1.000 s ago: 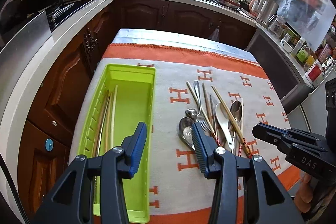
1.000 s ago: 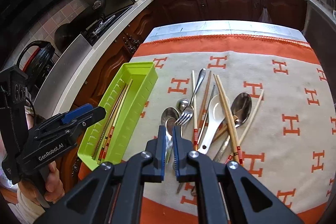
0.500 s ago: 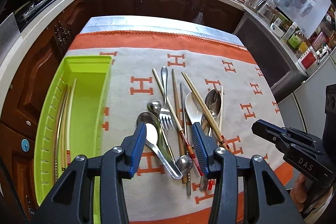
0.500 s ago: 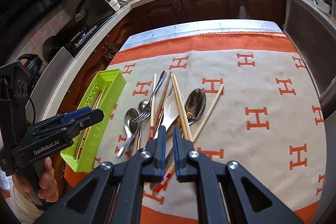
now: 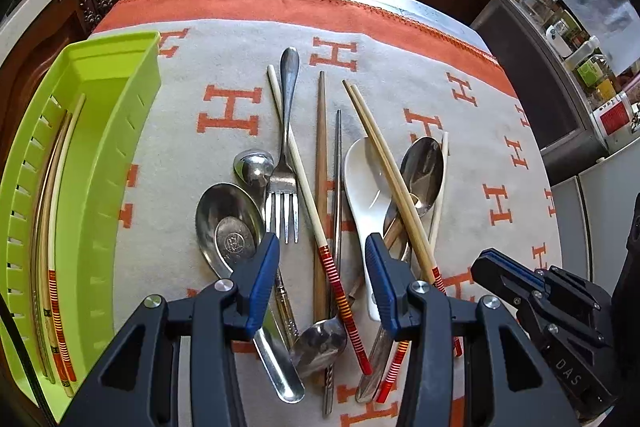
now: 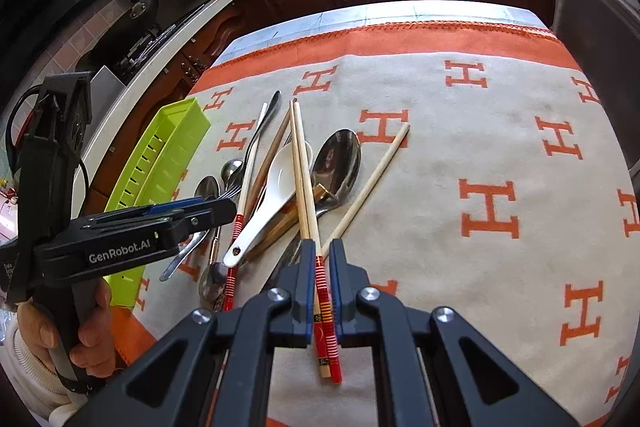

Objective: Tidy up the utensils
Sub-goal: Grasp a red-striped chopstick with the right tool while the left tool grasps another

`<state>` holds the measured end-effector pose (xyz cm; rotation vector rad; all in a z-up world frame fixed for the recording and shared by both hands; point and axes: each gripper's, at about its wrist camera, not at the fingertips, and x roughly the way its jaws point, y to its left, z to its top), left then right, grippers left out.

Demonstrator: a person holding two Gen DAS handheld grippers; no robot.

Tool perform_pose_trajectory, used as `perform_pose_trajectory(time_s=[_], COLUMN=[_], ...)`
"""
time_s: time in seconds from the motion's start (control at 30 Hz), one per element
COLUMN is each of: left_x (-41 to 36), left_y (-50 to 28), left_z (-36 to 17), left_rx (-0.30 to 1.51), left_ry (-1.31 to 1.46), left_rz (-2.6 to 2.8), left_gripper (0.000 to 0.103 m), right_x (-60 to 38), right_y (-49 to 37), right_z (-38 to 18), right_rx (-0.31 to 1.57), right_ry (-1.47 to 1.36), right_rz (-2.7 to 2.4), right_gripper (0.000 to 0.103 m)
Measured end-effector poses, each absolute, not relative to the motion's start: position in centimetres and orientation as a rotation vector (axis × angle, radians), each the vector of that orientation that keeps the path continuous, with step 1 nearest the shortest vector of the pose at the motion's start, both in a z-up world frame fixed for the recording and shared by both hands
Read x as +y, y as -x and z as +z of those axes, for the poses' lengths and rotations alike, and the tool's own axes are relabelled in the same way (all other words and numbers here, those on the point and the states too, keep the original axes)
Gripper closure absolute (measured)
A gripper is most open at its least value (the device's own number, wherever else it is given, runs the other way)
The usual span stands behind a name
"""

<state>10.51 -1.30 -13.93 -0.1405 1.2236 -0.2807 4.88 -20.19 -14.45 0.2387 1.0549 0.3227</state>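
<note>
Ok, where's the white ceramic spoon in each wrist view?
Left wrist: white ceramic spoon lies right of centre, bowl far, a chopstick pair crossing it.
Right wrist: the spoon lies left of centre, handle toward the camera.
Shared landmark: the green tray, left of the pile.

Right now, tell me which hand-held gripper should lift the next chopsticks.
Right. The right hand-held gripper already straddles the red-banded pair of wooden chopsticks, nearly shut. The left hand-held gripper hangs wide open over the pile.

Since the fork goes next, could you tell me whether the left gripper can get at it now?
Probably yes: the left gripper is open just short of the fork, whose tines lie uncovered.
</note>
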Motion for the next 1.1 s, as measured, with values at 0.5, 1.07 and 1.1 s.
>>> perform_pose_trajectory(time_s=[0.5, 1.07, 1.1], left_x=[-1.7, -3.4, -3.4], left_y=[-11.3, -11.8, -11.8], left_z=[-15.7, -15.6, -15.5], left_rx=[1.255, 1.238, 1.237], left_ry=[0.092, 0.047, 0.046], left_rz=[-0.191, -0.224, -0.233], left_gripper=[0.06, 0.094, 0.095], right_x=[-18.4, -17.0, -17.1], right_y=[-7.3, -7.9, -7.8], right_z=[-17.3, -17.6, -17.7], right_rx=[1.108, 1.132, 1.138], right_ry=[-0.172, -0.133, -0.148], right_rz=[0.408, 0.461, 0.466], right_gripper=[0.096, 0.097, 0.097])
